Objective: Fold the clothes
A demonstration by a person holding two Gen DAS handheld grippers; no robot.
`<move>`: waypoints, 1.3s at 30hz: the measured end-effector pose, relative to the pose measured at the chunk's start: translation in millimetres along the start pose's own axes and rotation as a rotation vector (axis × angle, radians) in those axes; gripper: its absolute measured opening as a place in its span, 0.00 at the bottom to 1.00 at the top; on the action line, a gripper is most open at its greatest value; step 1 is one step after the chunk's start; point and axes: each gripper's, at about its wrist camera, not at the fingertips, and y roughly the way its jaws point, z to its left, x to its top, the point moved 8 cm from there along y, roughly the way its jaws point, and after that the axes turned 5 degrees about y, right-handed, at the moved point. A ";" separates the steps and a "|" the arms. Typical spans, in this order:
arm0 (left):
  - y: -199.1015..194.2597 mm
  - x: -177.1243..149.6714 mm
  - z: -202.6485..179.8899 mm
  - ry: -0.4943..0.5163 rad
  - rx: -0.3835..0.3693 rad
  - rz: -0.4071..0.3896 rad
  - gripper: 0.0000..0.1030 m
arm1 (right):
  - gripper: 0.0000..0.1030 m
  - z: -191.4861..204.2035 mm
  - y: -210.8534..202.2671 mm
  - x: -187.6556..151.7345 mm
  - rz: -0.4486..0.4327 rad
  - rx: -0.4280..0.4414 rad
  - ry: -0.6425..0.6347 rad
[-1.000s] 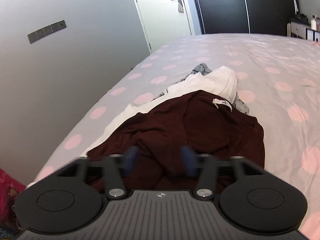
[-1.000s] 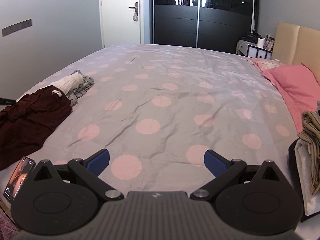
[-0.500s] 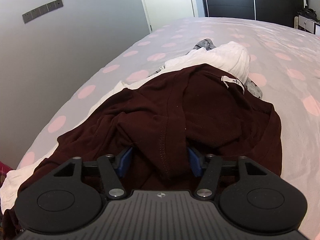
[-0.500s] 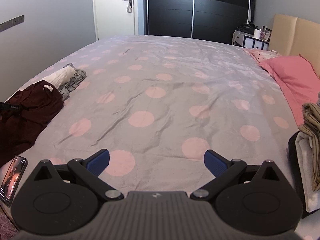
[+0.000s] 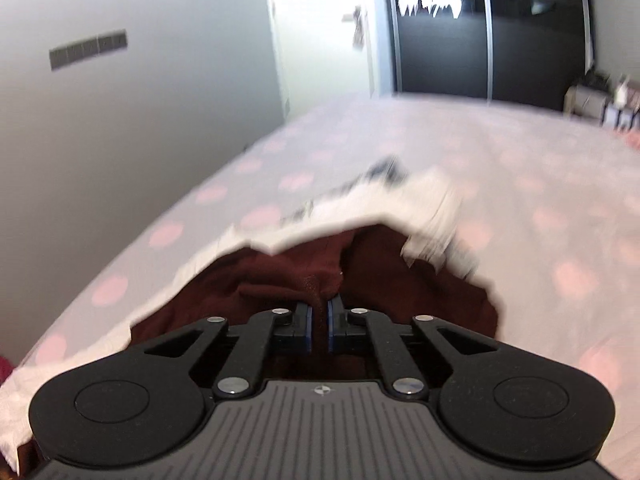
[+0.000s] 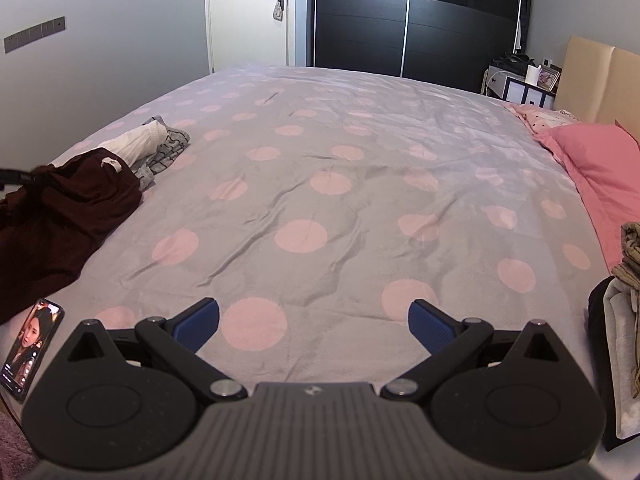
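A dark maroon garment lies crumpled at the left edge of the bed, on top of a white garment. My left gripper is closing, and its blue pads pinch a raised fold of the maroon cloth between them. The left wrist view is blurred by motion. In the right wrist view the maroon garment lies far left, with the white garment and a grey patterned one behind it. My right gripper hangs open above the bedcover, with nothing between its fingers.
The grey bedcover with pink dots spreads wide. A phone with a lit screen lies at the near left corner. A stack of folded clothes stands at the right edge, beyond it a pink pillow. A wall runs along the left.
My left gripper went from open around the maroon cloth to closed on a fold of it, and the fold has come up with it. The right gripper has stayed where it was, open.
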 end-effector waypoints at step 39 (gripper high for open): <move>-248.8 82.9 -183.0 0.114 -0.806 -0.239 0.04 | 0.99 -62.2 -88.1 -6.4 -0.177 -0.048 0.119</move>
